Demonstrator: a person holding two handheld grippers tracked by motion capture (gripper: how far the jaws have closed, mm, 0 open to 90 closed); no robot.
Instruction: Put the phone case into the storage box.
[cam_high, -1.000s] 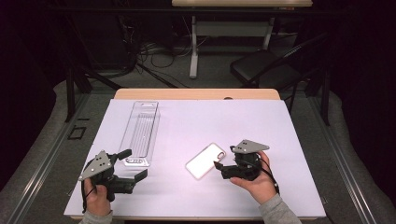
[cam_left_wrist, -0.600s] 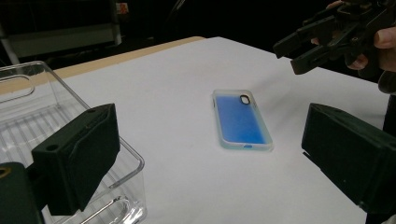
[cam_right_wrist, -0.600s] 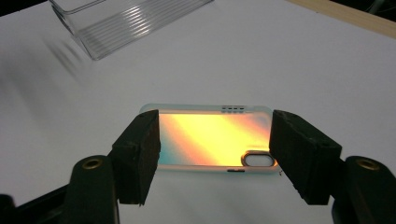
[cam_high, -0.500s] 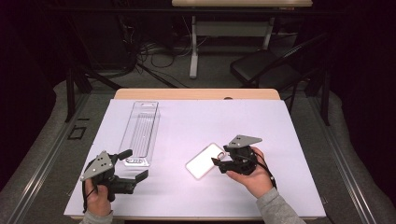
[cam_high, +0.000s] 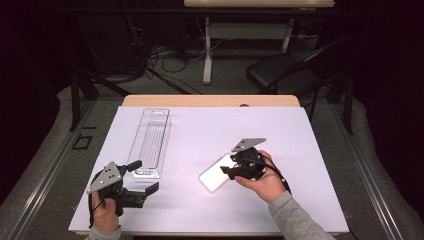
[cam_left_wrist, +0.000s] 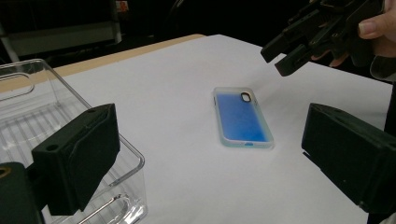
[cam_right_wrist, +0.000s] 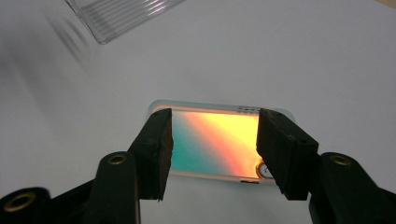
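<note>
A phone case (cam_high: 214, 176) with a clear rim lies flat on the white table cover, right of centre. It looks blue in the left gripper view (cam_left_wrist: 243, 119) and orange and teal in the right gripper view (cam_right_wrist: 215, 140). My right gripper (cam_high: 229, 169) hovers over the case's right end, a little above it and apart from it (cam_left_wrist: 285, 51). Its jaws have just been closing and stand half apart, with nothing held between them (cam_right_wrist: 215, 116). My left gripper (cam_high: 145, 176) rests open at the near left, beside the near end of a clear plastic tray (cam_high: 152, 140).
The long clear tray (cam_left_wrist: 28, 116) runs from the left gripper toward the table's far edge and looks empty. The white cover (cam_high: 200, 125) spreads across the table top. Behind the table stand a black chair (cam_high: 280, 72), cables and a desk leg.
The right gripper has moved left and over the phone case's end, and its jaws have narrowed. The left gripper has stayed put.
</note>
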